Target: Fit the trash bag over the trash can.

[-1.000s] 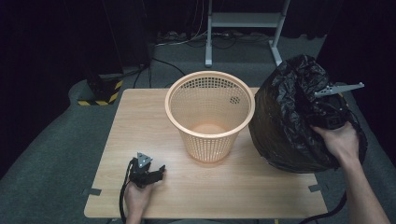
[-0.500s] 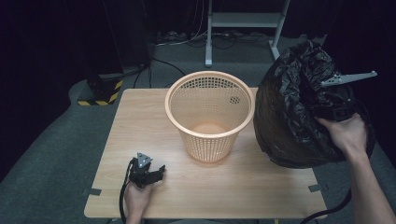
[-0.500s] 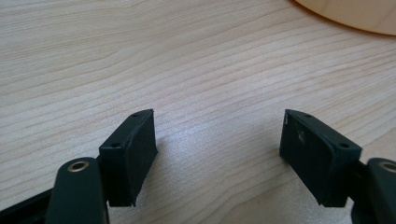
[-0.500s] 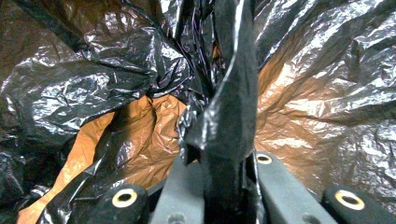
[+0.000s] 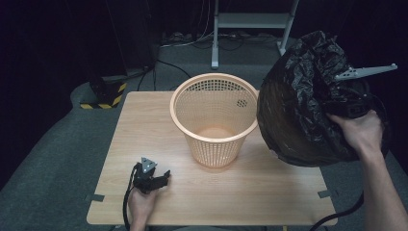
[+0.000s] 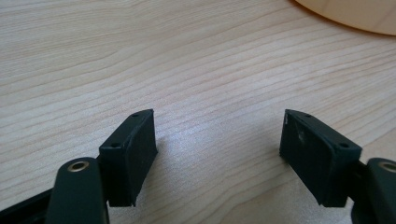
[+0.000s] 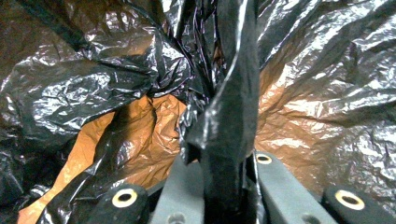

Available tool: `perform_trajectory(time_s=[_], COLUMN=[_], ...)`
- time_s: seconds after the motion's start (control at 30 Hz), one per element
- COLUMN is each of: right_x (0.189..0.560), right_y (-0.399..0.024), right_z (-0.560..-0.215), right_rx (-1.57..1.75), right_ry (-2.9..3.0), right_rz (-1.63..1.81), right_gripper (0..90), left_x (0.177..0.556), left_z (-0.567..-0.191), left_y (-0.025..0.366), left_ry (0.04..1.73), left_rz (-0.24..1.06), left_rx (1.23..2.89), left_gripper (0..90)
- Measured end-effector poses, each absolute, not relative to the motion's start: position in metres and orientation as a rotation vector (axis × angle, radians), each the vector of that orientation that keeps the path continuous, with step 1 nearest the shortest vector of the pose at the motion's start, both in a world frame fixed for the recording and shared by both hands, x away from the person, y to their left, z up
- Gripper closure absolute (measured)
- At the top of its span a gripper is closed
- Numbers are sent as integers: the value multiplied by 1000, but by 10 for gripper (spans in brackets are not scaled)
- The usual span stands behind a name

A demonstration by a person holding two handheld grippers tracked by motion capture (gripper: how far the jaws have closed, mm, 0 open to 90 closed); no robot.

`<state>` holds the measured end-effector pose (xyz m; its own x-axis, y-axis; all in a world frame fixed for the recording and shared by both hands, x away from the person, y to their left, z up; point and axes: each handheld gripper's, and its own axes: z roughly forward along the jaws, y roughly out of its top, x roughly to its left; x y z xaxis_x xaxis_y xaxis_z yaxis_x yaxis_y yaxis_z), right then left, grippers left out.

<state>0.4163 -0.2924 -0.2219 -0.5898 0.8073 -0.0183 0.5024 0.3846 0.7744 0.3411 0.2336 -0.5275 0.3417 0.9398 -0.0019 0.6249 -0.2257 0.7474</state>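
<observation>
The work in hand looks like lining the basket with the bag, and it is at an early stage: the bag is picked up, but none of it is in or over the basket yet.

The counter, a pale wood top, carries 1 basket and the resting left hand. The black plastic bag is the largest thing on it: it hangs bunched and crumpled at the counter's right edge, just beside the basket and level with its rim, with its lower part close to the counter top; whether it touches the top I cannot tell. In the right gripper view a thick twisted fold of the bag runs up between the 2 jaws, which are pressed together on it, so the right gripper is pinching the bag.

The orange mesh basket stands upright near the counter's middle, empty, its floor bare.

The left gripper lies at the near left of the counter, well apart from the basket and the bag; in its own view the jaws are spread wide with only bare wood between them.

Left to do, as I judge it: find the bag's mouth, open it with both grippers, drop it into the basket and fold its edge over the rim.
</observation>
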Motion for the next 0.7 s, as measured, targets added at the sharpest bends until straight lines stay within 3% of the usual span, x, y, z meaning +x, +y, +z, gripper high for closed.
perform_trajectory(time_s=[0.7], right_x=[427], right_y=[-255], right_z=[-221], right_rx=[1049], right_ry=[2324], right_rz=[1116], right_gripper=[890], left_x=[341], left_z=[-527], left_y=[234], left_ry=[1366], left_rz=[611], left_rx=[1949], left_gripper=[270])
